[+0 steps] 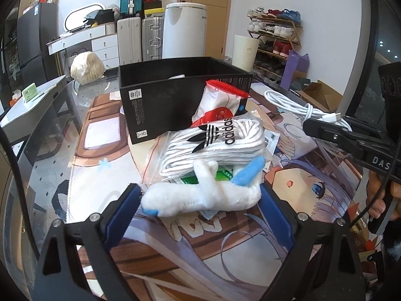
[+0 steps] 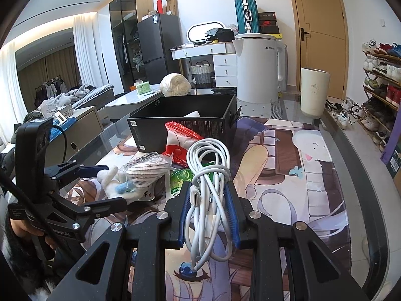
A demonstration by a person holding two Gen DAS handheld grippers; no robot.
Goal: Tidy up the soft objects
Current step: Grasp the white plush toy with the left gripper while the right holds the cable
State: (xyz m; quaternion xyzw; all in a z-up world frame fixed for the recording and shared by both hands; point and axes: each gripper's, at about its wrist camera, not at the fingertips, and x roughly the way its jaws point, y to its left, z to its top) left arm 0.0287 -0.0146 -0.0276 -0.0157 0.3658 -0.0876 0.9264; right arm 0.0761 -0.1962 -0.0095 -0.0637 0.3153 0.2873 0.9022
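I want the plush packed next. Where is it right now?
In the left wrist view the plush lies on the mat between the open left tongs, just in front of the bagged socks and the black box.

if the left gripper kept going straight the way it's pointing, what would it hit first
Probably the white plush toy, lying crosswise between the open left gripper's pads. Just beyond it sits the bagged Adidas socks, then the black box. Depth is hard to judge.

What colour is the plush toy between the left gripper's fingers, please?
The plush toy is white with light blue parts, seen best in the left wrist view.
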